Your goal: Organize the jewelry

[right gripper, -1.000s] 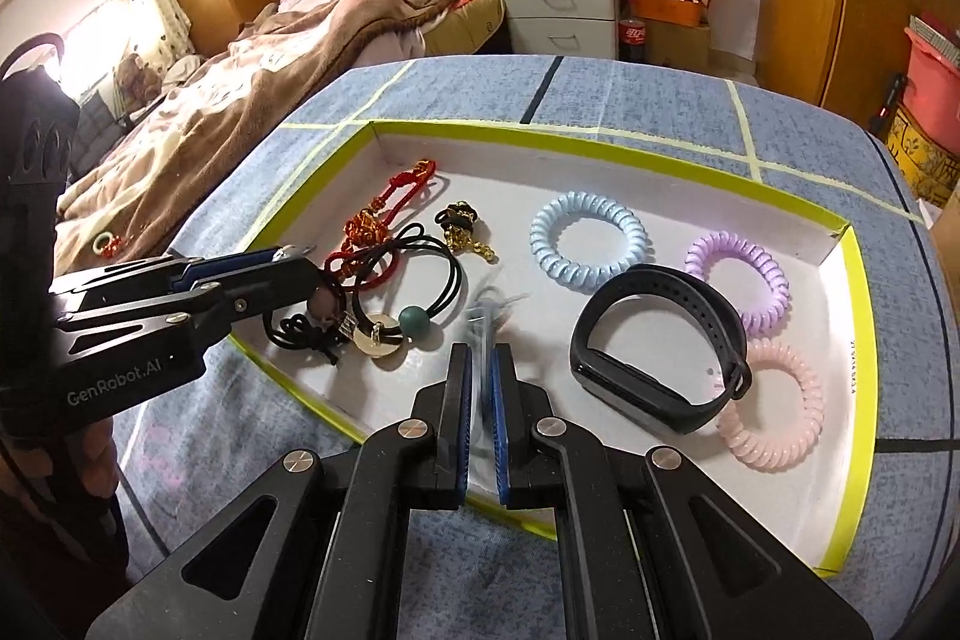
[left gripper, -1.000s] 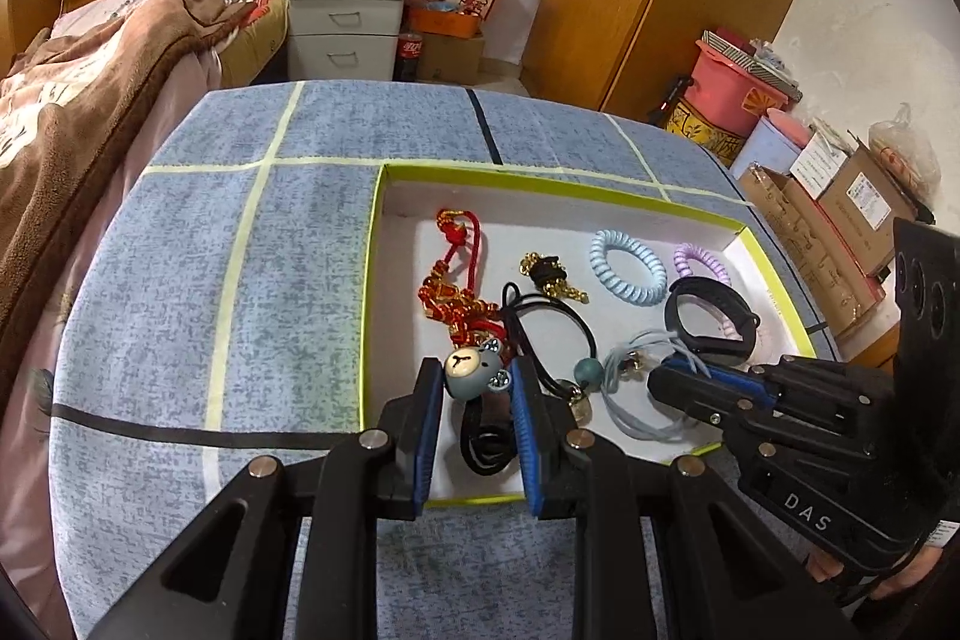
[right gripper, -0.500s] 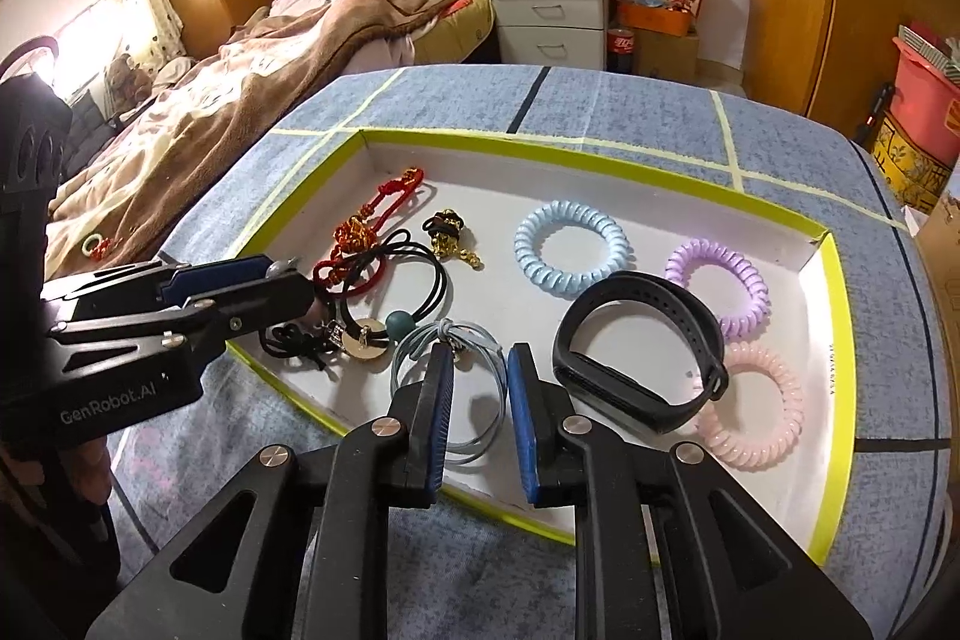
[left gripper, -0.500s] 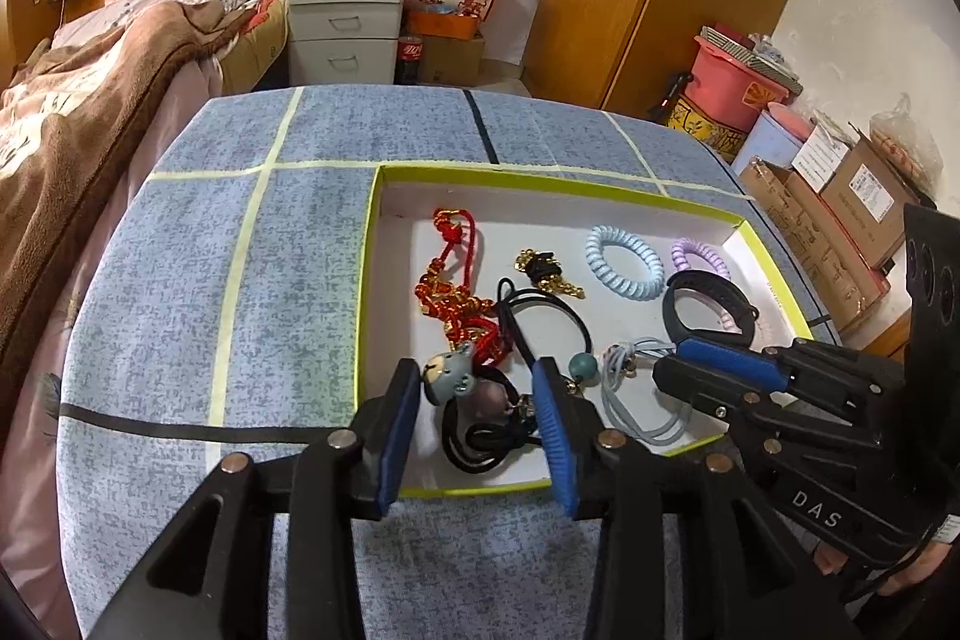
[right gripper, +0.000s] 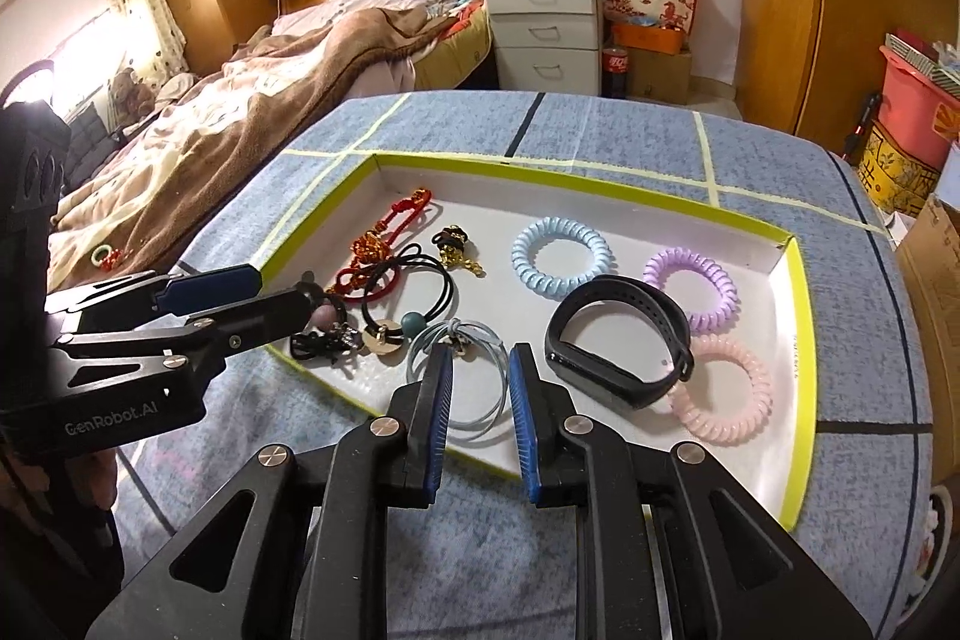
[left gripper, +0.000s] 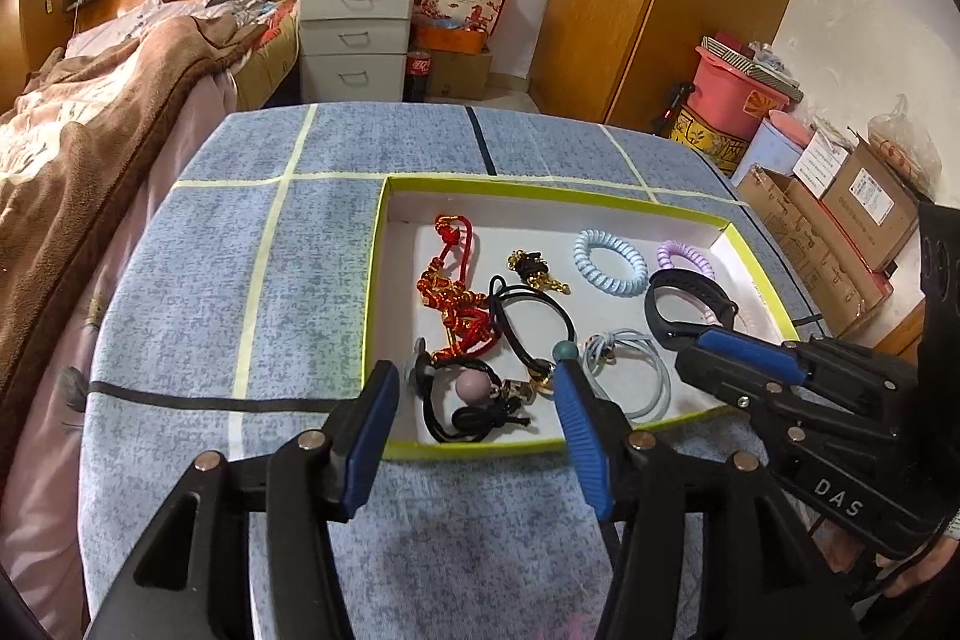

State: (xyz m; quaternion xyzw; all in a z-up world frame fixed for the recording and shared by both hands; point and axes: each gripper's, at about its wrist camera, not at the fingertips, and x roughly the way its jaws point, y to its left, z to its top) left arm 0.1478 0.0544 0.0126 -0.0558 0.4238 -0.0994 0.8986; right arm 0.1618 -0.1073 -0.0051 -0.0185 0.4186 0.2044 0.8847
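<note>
I count three coil ties (right gripper: 561, 261) in the tray (right gripper: 801, 370); my left tool (left gripper: 477, 400) and right tool (right gripper: 477, 388) hover released at 6 o'clock.

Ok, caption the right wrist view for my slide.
Open right gripper above grey hair ties in a tray of jewelry.

Left gripper (left gripper: 474, 391) now spread wide and drawn back to the tray's (left gripper: 480, 448) near rim — bear-charm hair tie (left gripper: 468, 403) let go a second ago, lying loose on the tray floor. Right gripper (right gripper: 478, 370) likewise parted from its earlier pinch, grey hair tie (right gripper: 474, 376) dropped flat inside the tray, jaws apart above it.
</note>
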